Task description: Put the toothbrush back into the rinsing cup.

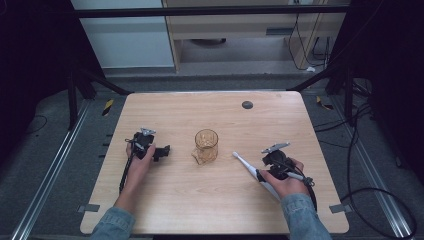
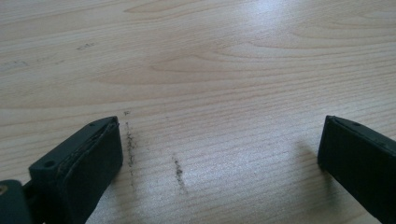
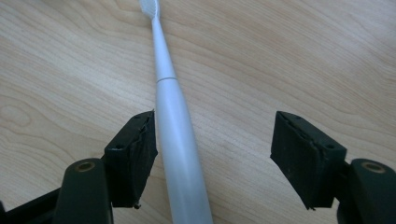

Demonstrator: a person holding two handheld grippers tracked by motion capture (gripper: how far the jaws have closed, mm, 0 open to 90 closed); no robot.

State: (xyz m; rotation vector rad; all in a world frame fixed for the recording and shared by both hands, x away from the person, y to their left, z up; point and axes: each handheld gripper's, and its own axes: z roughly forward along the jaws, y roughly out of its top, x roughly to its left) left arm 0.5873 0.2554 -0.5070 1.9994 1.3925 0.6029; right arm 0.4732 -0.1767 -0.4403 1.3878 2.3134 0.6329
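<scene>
Here's the pale wooden table point(image 1: 210, 200), a rounded-corner slab with flowing grain, and at its middle stands an amber glass cup point(image 1: 206, 146), translucent, faceted and upright, well apart from both grippers. Over on the left, the left gripper point(image 1: 161, 151) sits low on the wood in the person's hand, its cable trailing back toward the near edge; in the left gripper view its two black, blocky jaws stand wide apart with bare wood between them, and a couple of dark scuff streaks point(image 2: 178, 171) smear the grain just beside the left-hand jaw. On the right, the right gripper point(image 1: 270, 162) is held by a hand coming out of a denim sleeve point(image 1: 304, 216), grey three-cornered plate on top. Under it lies the white electric toothbrush point(image 1: 248, 168), flat on the table, its bristled head pointing far-left toward the cup. The right gripper view shows it well: a smooth, matte, tapering handle point(image 3: 177, 154) narrowing to a slim neck, with a seam ring partway. The jaws are spread wide; the handle lies just against the left-hand pad, the other pad well clear. A small dark round disc point(image 1: 247, 105) sits flush near the far edge.
</scene>
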